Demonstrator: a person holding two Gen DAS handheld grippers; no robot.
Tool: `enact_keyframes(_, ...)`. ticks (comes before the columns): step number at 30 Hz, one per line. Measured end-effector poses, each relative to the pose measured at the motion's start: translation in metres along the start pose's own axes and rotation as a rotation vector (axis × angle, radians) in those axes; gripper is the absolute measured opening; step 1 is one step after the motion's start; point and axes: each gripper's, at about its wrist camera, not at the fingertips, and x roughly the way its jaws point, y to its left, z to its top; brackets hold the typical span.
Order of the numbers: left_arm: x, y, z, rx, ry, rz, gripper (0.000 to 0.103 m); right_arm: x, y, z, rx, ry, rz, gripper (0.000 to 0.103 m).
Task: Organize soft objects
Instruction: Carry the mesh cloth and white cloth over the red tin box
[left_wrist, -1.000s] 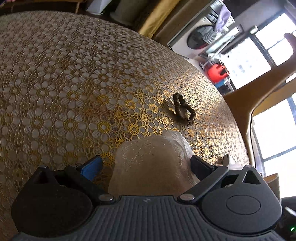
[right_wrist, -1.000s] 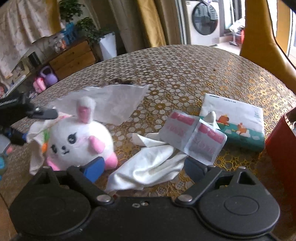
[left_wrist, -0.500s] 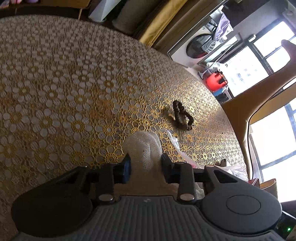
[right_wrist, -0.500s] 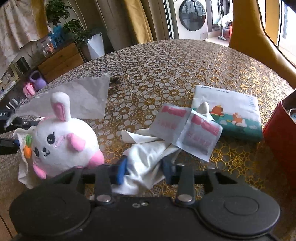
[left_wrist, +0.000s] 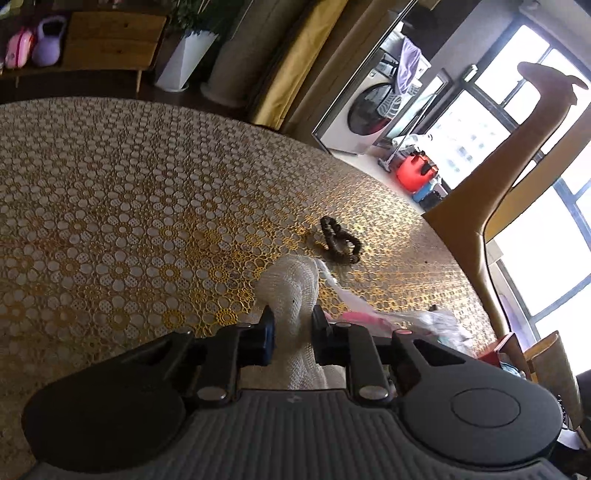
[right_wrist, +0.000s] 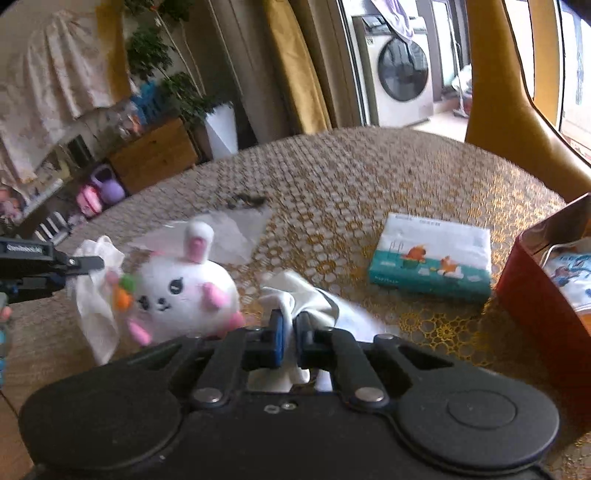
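Note:
My left gripper (left_wrist: 290, 332) is shut on a white mesh cloth (left_wrist: 293, 291), held above the table; the same gripper shows at the left of the right wrist view (right_wrist: 85, 263) with the cloth (right_wrist: 98, 310) hanging from it. My right gripper (right_wrist: 290, 332) is shut on a white fabric piece (right_wrist: 306, 299), lifted off the table. A white and pink plush bunny (right_wrist: 181, 288) sits between the two cloths. A clear plastic bag (right_wrist: 229, 236) lies behind the bunny.
A tissue pack (right_wrist: 432, 258) lies to the right on the round lace-covered table (right_wrist: 369, 177). A red box (right_wrist: 546, 295) stands at the right edge. A dark bead bracelet (left_wrist: 340, 243) lies further back. A yellow chair (right_wrist: 517, 110) stands beyond the table.
Both grippers closed from open: the left on the mesh cloth, the right on the white fabric. Both have lifted their cloths. The pink-printed packets on the fabric are out of sight.

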Motion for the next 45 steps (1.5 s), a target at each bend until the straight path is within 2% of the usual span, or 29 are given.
enact_keyframes(6, -0.025, -0.016, -0.008, 0.044, -0.019, -0.002, 0.019, -0.033, -0.001, 0.001, -0.011, -0.031, 0.051, 0.006)
enact_keyframes(14, -0.06, -0.045, -0.016, 0.099, -0.043, -0.042, 0.019, -0.085, 0.003, 0.003, -0.047, -0.099, 0.112, 0.006)
enact_keyframes(20, -0.083, -0.076, -0.02, 0.147, -0.04, -0.083, 0.019, -0.117, -0.005, 0.006, -0.05, -0.136, 0.137, 0.006)
enact_keyframes(26, -0.096, -0.118, -0.026, 0.224, -0.033, -0.134, 0.019, -0.145, -0.018, 0.008, -0.058, -0.162, 0.126, 0.006)
enact_keyframes(37, -0.079, -0.215, -0.043, 0.371, 0.007, -0.222, 0.019, -0.183, -0.06, 0.01, -0.032, -0.229, 0.074, 0.006)
enact_keyframes(45, -0.044, -0.287, -0.059, 0.453, 0.049, -0.303, 0.019, -0.196, -0.103, 0.017, 0.008, -0.263, 0.0, 0.006)
